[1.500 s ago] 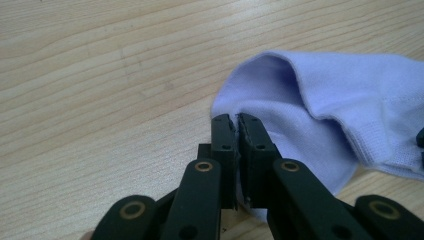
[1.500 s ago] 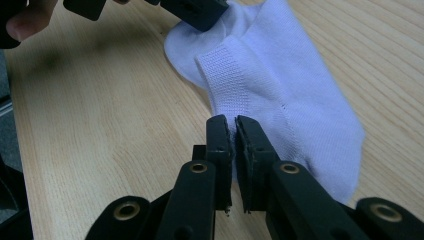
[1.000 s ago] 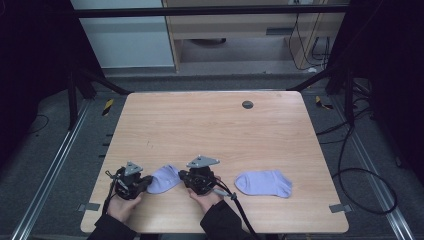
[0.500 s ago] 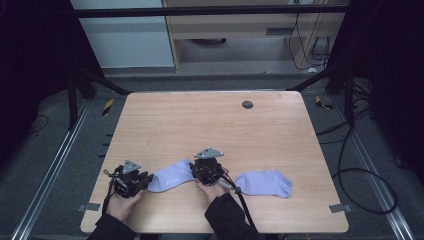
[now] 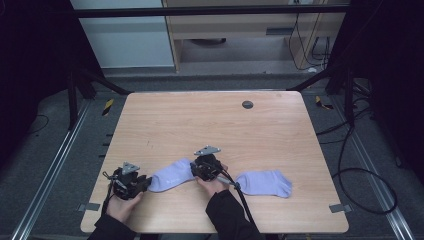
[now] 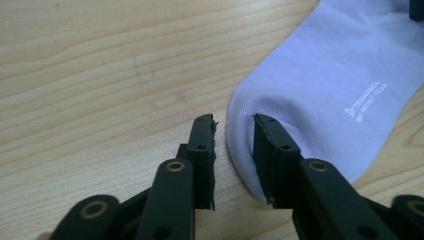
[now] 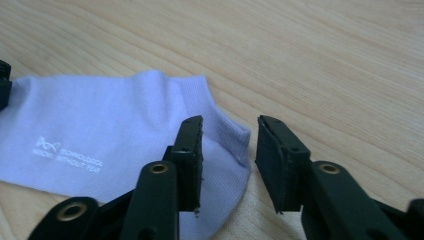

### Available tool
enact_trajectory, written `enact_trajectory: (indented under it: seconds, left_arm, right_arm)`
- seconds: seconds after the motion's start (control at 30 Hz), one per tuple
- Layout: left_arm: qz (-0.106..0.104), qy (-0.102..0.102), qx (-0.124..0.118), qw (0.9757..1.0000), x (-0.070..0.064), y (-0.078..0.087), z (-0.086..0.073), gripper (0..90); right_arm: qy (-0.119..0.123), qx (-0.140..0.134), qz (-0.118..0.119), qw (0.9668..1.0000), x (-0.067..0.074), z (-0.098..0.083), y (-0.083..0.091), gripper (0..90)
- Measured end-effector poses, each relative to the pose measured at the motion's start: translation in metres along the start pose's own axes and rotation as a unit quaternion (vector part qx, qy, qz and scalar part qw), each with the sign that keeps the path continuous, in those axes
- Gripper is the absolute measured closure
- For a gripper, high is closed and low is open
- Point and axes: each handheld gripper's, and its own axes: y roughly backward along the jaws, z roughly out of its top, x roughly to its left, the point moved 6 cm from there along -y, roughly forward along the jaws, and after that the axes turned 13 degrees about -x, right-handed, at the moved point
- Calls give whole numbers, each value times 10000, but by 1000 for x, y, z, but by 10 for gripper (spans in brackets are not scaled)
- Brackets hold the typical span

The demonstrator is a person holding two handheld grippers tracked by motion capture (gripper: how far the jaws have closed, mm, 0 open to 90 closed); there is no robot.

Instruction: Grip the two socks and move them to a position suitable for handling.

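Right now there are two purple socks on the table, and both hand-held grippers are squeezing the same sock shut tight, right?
Not quite. Both hand-held grippers are at the same sock, one at each end, but they are open, not squeezed shut. The left gripper view shows the left hand-held gripper with a gap between its jaws, and the right gripper view shows the same for the right hand-held gripper. The other sock lies apart.

Both hand-held units black: left gripper point(image 5: 131, 183) and right gripper point(image 5: 207, 167) each carry a grey three-cornered top plate. Black cable point(image 5: 244, 199) trails off the right one. Dark sleeves point(image 5: 227, 212). Jaws are flat black bars with brass-ringed pivot holes and small screws
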Motion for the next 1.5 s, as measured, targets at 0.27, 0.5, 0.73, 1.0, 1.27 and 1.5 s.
enact_trajectory:
  seconds: [0.27, 0.5, 0.73, 1.0, 1.27, 1.5]
  left_arm:
    - [14, -67, 36, 10000, -2, -3, 4, 873]
    - [193, 20, -132, 9997, 15, -8, 16, 874]
    - [227, -22, -184, 9996, 16, -14, 17, 800]
    - [191, 105, -670, 9975, 12, 0, 33, 590]
    - [-35, -18, -813, 9967, -9, 9, 48, 508]
    - [-276, -198, -825, 9960, -43, 6, 61, 472]
  right_arm:
    - [251, 217, -84, 9994, 3, -5, 0, 866]
    - [142, 56, 111, 9998, 13, -4, 12, 869]
    - [189, 129, 129, 9997, 15, -7, 13, 821]
    - [-202, -180, 146, 9995, -6, 5, 40, 615]
    - [-267, -274, -147, 9992, -50, 13, 80, 512]
    - [-327, -361, -505, 9975, -90, 9, 115, 483]
